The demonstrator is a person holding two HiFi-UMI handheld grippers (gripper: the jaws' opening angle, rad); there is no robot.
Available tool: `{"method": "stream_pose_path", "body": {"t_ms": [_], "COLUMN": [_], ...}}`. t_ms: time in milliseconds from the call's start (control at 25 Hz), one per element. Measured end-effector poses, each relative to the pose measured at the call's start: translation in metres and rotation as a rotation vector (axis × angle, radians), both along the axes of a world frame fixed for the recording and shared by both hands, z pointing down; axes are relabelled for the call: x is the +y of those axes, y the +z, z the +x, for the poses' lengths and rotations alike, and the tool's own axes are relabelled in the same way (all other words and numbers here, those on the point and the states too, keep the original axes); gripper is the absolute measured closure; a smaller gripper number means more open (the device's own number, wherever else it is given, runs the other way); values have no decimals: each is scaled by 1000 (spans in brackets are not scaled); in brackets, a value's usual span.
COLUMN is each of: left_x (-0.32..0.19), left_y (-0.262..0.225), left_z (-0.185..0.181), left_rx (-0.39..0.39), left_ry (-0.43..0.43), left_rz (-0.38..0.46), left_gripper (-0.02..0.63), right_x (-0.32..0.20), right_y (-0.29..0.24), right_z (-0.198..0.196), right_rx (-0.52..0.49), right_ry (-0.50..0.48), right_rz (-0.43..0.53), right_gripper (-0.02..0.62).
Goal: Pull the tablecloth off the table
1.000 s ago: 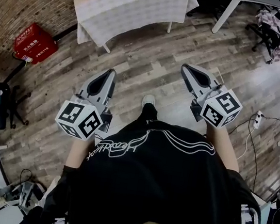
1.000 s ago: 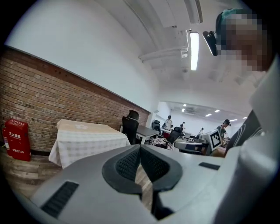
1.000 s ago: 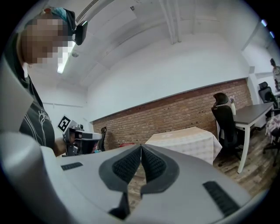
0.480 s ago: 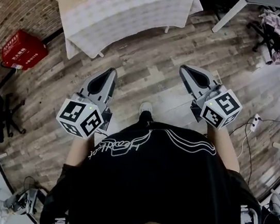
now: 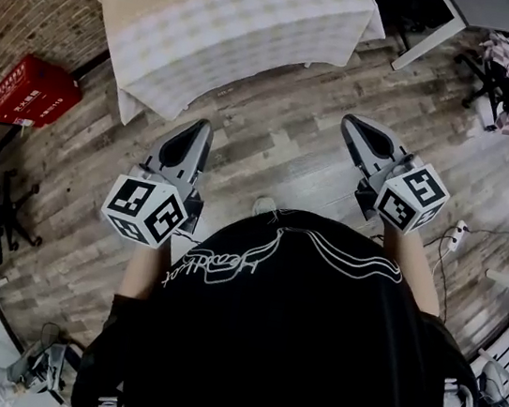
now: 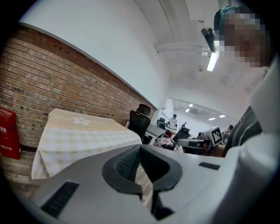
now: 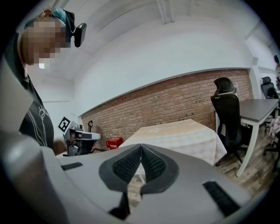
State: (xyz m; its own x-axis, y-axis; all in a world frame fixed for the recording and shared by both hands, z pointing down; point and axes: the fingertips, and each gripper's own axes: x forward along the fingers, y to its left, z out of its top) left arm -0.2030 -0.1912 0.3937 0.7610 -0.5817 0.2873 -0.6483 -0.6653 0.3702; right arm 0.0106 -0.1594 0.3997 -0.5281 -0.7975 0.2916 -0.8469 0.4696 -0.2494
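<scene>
My left tool [image 5: 199, 127] and right tool [image 5: 350, 121] are both pinched shut on nothing. The tablecloth [image 5: 234, 24] hangs spread at about eleven o'clock across open floor [image 5: 273, 144], its long axis running nine to three. My left tool is nearer its hem.

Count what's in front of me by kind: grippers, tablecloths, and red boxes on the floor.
Grippers: 2 (left gripper, right gripper)
Tablecloth: 1
Red box: 1
Total: 4
</scene>
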Motion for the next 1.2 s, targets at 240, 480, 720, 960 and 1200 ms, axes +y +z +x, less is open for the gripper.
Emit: {"method": "stream_pose_path", "body": {"t_ms": [240,480,720,960,1200], "left_x": [-20,-43,-73,-97,-119], "left_y": [24,36,32,33,41], "left_z": [-8,-7,10,16,-19], "left_rx": [-24,-58,-103,-154,-180], "left_ry": [-66,-166,-295,-411,-589], "left_rz": [-43,-55,-32,4,23], "left_gripper": [600,600,599,598,546], "right_x": [-33,-72,-125,-174,-225], "right_y": [17,29,38,42,61], "right_z": [18,43,87,138,193], "right_rx": [10,-23,-22,2,11], "right_ry": [13,-7,-70,-123,-102], "right_rz": [-37,-52,-65,-36,-54], "right_gripper": [598,598,598,597,488]}}
